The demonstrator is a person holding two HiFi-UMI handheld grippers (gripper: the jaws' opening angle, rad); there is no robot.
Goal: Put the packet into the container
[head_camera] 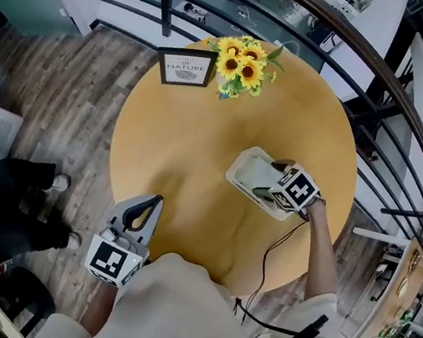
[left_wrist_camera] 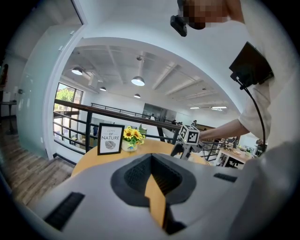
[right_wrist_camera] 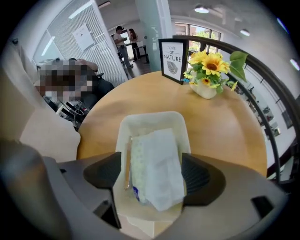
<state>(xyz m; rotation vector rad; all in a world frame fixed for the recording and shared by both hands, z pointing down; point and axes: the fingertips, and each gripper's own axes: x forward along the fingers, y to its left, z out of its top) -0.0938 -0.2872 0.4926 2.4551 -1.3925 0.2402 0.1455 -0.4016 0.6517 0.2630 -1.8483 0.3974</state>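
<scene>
finishing: packet [right_wrist_camera: 157, 166] lies in container [right_wrist_camera: 150, 116] at right of table [head_camera: 190, 153], task looks done | right gripper [right_wrist_camera: 151, 173] spread above it, gripping nothing | left gripper [left_wrist_camera: 152, 180] pressed together, empty

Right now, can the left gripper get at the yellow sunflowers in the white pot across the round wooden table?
Probably yes: only bare tabletop lies between the left gripper and the sunflowers; the framed sign stands aside. Its jaws are shut.
</scene>
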